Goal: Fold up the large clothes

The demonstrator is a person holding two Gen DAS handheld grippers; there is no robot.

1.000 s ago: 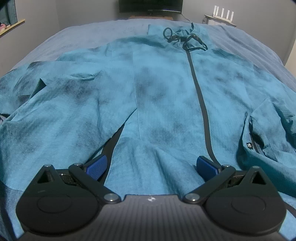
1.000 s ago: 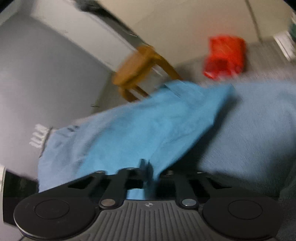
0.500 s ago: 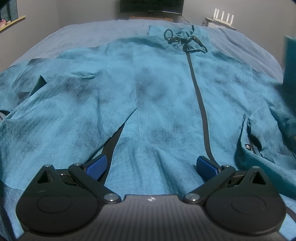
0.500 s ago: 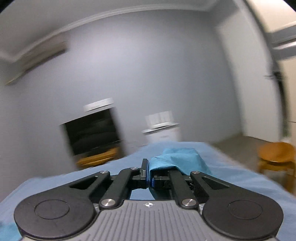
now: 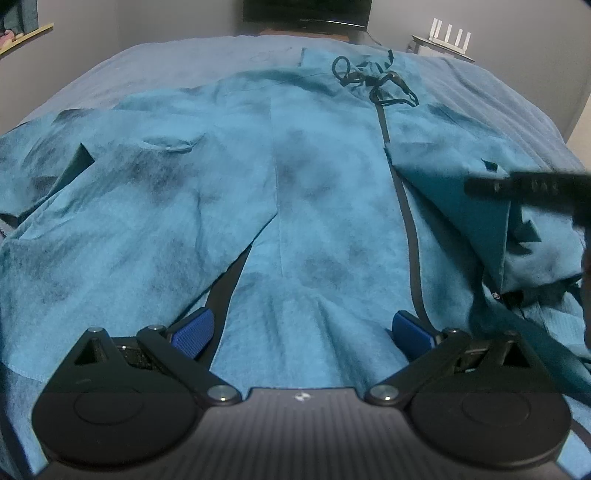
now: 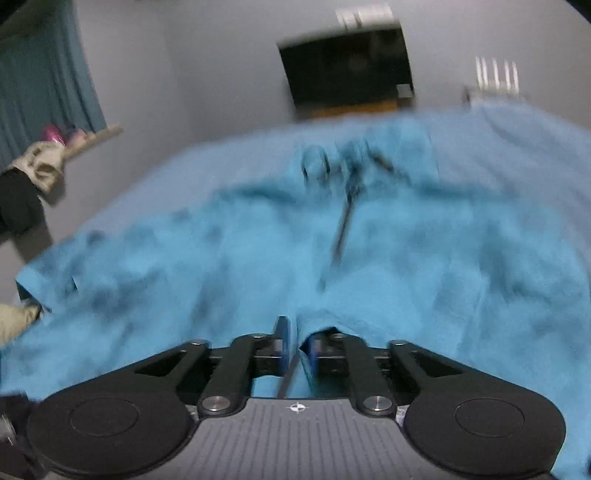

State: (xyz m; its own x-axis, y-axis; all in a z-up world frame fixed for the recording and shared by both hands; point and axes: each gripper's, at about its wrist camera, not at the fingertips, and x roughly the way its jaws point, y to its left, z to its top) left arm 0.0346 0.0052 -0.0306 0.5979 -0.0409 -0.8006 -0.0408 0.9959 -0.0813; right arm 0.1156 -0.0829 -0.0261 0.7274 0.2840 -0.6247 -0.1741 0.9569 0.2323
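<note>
A large teal jacket [image 5: 317, 177] with a black zipper [image 5: 402, 206] and black drawstrings [image 5: 373, 79] lies spread front-up on the bed. My left gripper [image 5: 303, 330] is open, low over the jacket's hem, its blue pads either side of the cloth. My right gripper [image 6: 297, 347] is shut on a fold of the jacket's right sleeve [image 6: 321, 332]. In the left wrist view that gripper [image 5: 532, 188] shows as a blurred black shape at the right, with the sleeve [image 5: 461, 206] folded in toward the zipper. The right wrist view is motion-blurred.
The jacket lies on a grey-blue bedspread [image 5: 177, 59]. A dark TV [image 5: 306, 11] on a low stand and a white router [image 5: 448, 31] stand beyond the bed's far end. A shelf [image 6: 88, 136] and teal curtain [image 6: 40, 74] are at the left wall.
My right gripper has swung the right sleeve up off the bed's side and over the jacket toward the zipper. The left gripper has stayed still and open.
</note>
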